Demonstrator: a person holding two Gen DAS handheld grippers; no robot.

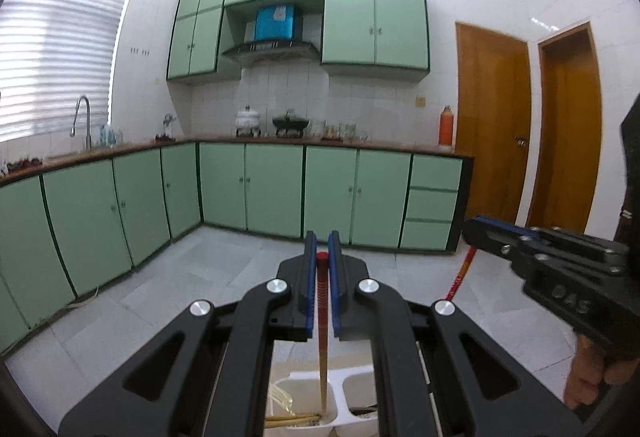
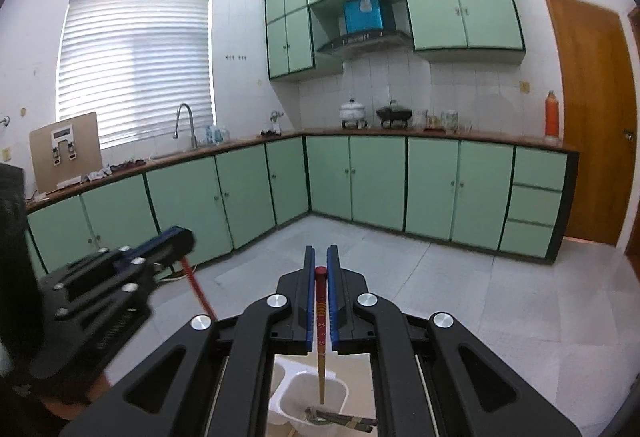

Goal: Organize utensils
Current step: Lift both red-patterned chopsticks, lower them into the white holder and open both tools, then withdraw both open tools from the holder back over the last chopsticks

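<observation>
clamping one red-topped chopstick (image 1: pixel 321 301) upright, the left gripper (image 1: pixel 321 249) is hanging over a white holder (image 1: pixel 344 397) while the right gripper (image 2: pixel 321 261) is pinching another chopstick (image 2: pixel 321 313).

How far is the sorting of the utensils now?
Partly done: some utensils already lie in both compartments of the white holder. In hand: the left claw holds a red-topped chopstick upright over one compartment, and the right claw holds a second chopstick over the other. Left: release both; whether more utensils wait outside is not visible.
</observation>
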